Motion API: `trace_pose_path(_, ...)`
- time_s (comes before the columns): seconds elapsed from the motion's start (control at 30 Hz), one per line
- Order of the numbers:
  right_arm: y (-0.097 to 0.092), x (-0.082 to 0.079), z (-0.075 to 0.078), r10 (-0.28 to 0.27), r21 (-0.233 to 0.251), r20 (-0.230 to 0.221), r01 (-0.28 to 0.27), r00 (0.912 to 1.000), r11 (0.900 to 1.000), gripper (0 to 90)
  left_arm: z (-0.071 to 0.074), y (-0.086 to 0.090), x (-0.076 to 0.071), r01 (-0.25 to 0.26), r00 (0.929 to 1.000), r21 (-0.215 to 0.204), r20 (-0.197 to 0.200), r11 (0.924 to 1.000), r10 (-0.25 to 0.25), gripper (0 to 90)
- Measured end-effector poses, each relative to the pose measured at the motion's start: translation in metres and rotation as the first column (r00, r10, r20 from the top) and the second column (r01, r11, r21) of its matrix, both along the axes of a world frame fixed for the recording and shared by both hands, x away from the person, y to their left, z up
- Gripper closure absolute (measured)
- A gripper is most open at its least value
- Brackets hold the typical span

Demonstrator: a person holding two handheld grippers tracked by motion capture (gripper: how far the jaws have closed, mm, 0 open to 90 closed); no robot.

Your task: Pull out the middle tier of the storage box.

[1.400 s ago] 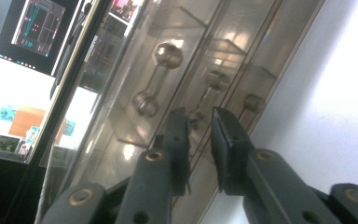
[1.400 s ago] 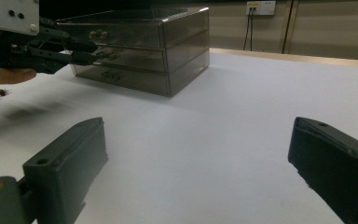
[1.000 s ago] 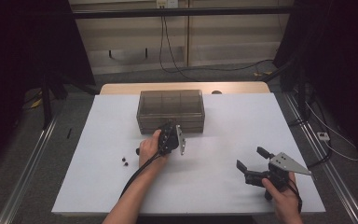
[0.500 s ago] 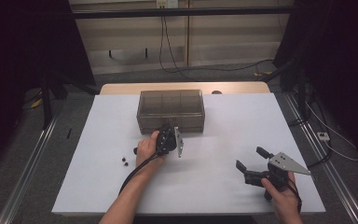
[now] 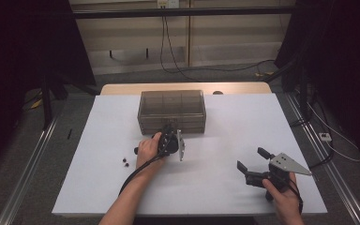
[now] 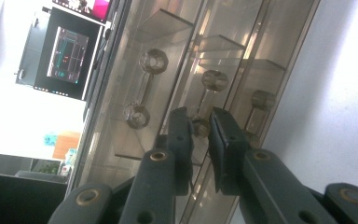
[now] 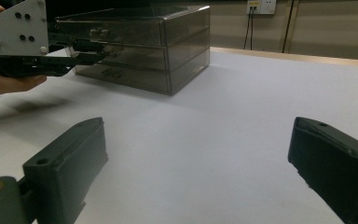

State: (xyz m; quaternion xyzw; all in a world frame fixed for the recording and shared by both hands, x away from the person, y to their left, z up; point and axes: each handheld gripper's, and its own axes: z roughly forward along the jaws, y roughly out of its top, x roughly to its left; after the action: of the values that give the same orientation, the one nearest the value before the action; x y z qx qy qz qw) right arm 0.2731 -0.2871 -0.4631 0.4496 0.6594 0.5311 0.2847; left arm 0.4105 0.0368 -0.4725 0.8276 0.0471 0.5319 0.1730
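Left claw (image 6: 199, 135) is seen pressed against the front of a smoky clear drawer box (image 5: 171, 110), its jaws having just been closing, now clamped on one end knob of the middle drawer's handle (image 6: 200, 127). The box is set toward the far middle of the white bench (image 5: 225, 140). Right claw (image 5: 252, 165) is held wide open with nothing between its jaws, low over the bench's near right part, well apart from the box.

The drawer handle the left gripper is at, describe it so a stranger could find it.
On the white table stands a smoky clear drawer box. Its front carries three two-knob handles; yours is the middle handle, whose near knob sits between the left gripper jaws.
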Motion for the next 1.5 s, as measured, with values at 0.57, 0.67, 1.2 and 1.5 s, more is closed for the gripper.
trace_pose_path(0.57,-0.0004,0.0006,-0.0002,-0.002,0.008,-0.003,0.002,1.0,1.0,4.1,-0.0026,-0.001,-0.0001,0.017,0.9995,0.013,0.027,0.9998,-0.017,80.1)
trace_pose_path(0.67,0.0,0.0006,-0.0002,-0.001,0.009,-0.004,0.001,1.0,1.0,4.1,-0.0021,-0.0013,-0.0009,0.015,0.9992,0.054,0.036,0.9984,-0.017,80.0)
trace_pose_path(1.2,0.0002,0.0004,-0.0003,-0.001,0.006,-0.004,0.001,1.0,1.0,4.1,-0.003,-0.0032,-0.0011,0.034,0.998,0.066,0.052,0.9972,-0.037,80.3)
trace_pose_path(1.5,0.0,0.0006,-0.0004,0.001,0.002,-0.003,-0.001,1.0,1.0,4.1,-0.0011,-0.004,-0.0023,0.034,0.9977,0.078,0.055,0.9964,-0.039,81.1)
